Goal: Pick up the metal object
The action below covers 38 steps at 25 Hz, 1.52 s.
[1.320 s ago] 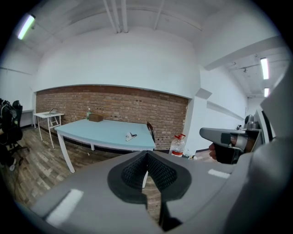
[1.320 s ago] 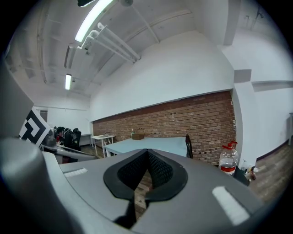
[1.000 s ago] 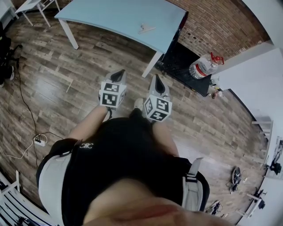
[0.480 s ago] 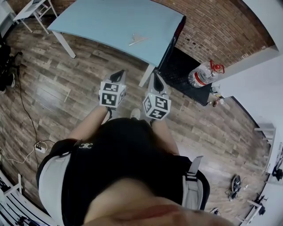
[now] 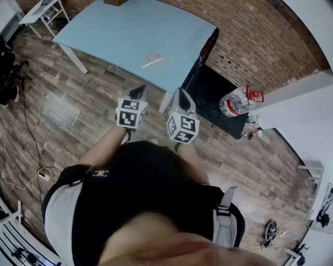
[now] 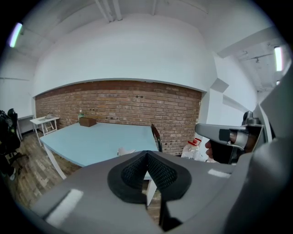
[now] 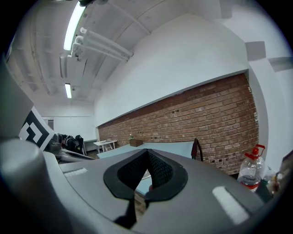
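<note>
Closer now, the pale-blue rectangular table (image 5: 114,31) carries the thin silvery metal object (image 5: 153,58), well ahead of the left claw (image 5: 139,92) and right claw (image 5: 180,95), both closed and empty. Arriving closed could shove it away.

Two claws are in view, the left claw (image 5: 139,91) and the right claw (image 5: 180,94). Each carries one marker cube (image 5: 131,112), so two cubes in all. There is one blue tabletop (image 5: 104,31) far ahead, with one metal object (image 5: 154,59) on it and one brown box (image 6: 87,122) at its far end. One dark chair (image 6: 157,136) stands at its right side. There is one water jug (image 5: 237,102) on the right, one small white table (image 5: 41,9) at the far left, and one power strip (image 5: 43,175) on the floor (image 5: 67,104) at the near left.
</note>
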{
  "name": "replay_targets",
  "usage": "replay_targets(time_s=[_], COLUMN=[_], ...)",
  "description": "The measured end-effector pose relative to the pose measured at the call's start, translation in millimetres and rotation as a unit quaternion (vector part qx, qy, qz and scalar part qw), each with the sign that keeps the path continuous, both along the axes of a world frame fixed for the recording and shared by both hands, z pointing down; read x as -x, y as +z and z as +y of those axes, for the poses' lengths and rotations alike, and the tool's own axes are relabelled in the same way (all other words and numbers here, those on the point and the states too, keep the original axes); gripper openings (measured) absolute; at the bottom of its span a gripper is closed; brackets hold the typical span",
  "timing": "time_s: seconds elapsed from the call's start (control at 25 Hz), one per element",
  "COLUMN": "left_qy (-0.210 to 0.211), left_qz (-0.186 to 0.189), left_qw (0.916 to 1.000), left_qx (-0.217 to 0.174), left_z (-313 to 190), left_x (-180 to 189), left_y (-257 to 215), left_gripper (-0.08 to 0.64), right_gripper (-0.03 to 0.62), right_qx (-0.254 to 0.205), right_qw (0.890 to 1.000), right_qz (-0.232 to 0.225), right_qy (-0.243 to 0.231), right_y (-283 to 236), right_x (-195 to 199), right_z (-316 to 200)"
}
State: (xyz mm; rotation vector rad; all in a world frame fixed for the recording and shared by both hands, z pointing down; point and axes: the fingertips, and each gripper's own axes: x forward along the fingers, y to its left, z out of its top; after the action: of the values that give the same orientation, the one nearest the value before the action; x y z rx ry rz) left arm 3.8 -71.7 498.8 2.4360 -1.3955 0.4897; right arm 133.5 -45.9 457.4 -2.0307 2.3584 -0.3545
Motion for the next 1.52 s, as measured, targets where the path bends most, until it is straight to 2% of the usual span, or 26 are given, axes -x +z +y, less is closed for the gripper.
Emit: replay_targets(time_s=[0.2, 0.6, 0.88, 1.24, 1.4, 1.52], left_qy=[-0.002, -0.014, -0.012, -0.005, 0.011, 0.038], left_qz=[0.000, 0.002, -0.007, 0.003, 0.006, 0.009], left_qw=[1.0000, 0.9999, 0.9991, 0.9983, 0.9976, 0.9956], left_qx=[0.002, 0.009, 0.039, 0.058, 0.069, 0.085], left_z=[-21, -66, -99, -176, -210, -228], left_x=[-22, -37, -28, -2, 6, 7], left_y=[-1, 3, 28, 42, 50, 64], left_gripper=[0.000, 0.000, 0.000, 0.001, 0.002, 0.046], right_gripper=[0.012, 0.012, 0.012, 0.012, 0.012, 0.012], right_qx=[-0.006, 0.012, 0.027, 0.050, 0.051, 0.057], right_qw=[1.000, 1.000, 1.000, 0.999, 0.999, 0.998], right_qz=[-0.005, -0.008, -0.004, 0.009, 0.019, 0.021], right_qy=[-0.005, -0.005, -0.007, -0.007, 0.005, 0.021], right_y=[-2, 10, 22, 30, 25, 29], right_x=[-19, -43, -37, -8, 3, 6], right_z=[-19, -56, -90, -157, -185, -200])
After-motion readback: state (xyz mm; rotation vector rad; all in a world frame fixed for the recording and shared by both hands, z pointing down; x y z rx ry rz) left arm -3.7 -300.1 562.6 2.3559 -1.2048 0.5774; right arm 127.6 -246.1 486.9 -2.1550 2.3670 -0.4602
